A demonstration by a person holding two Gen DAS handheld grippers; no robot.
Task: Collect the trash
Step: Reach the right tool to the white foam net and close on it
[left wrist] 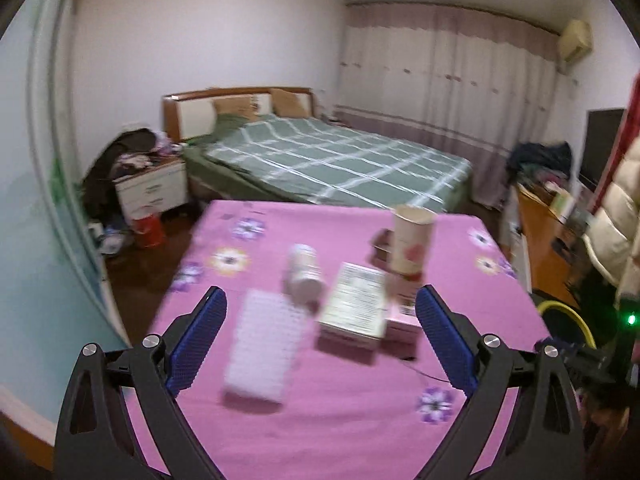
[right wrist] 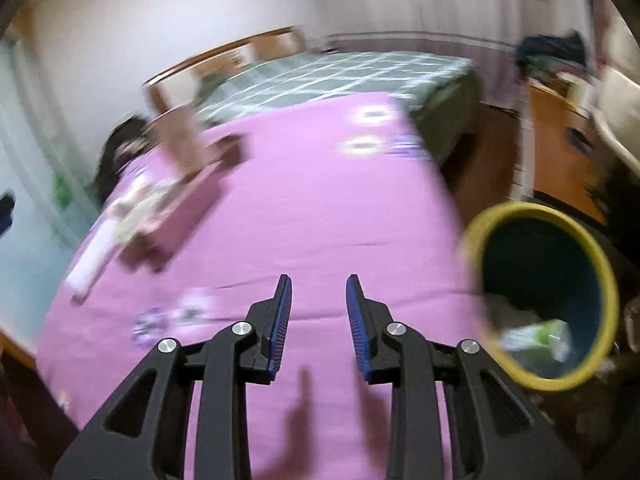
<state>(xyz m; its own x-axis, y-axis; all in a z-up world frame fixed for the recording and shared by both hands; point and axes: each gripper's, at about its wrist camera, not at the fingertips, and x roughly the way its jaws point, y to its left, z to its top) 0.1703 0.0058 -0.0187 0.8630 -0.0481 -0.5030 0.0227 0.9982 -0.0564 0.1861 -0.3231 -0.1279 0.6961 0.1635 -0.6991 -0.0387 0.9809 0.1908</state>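
Bedroom surroundings are framing the left wrist view: we are noting a bed [left wrist: 332, 160] with a green checked cover, curtains behind it, and a pink flowered surface [left wrist: 340, 400] in the foreground. We are finding the trash uncollected here. A white keyboard-like slab [left wrist: 264, 348] is lying nearest the camera, a white bottle [left wrist: 305, 274] is resting on its side just beyond it, a pale carton [left wrist: 356, 304] is sitting on a pink box [left wrist: 404, 320], and a paper cup [left wrist: 412, 240] is standing upright behind them. We are recording the left tool [left wrist: 320, 336] as released, jaws spread wide with nothing between the pads, and facing this cluster from above.

Moving to the right wrist view, which is heavily blurred, we are seeing the same pink surface [right wrist: 312, 208] with the cluster of items smeared at its left side. A yellow-rimmed bin [right wrist: 600, 280] is standing just off the right edge, and we are observing a green-and-white wrapper [right wrist: 540, 336] lying inside it. We are recording the right tool [right wrist: 319, 324] as partly closed and empty, its pads apart over bare cloth.

We are judging the task as underway: at least one piece is binned, while several items on the surface are awaiting collection.
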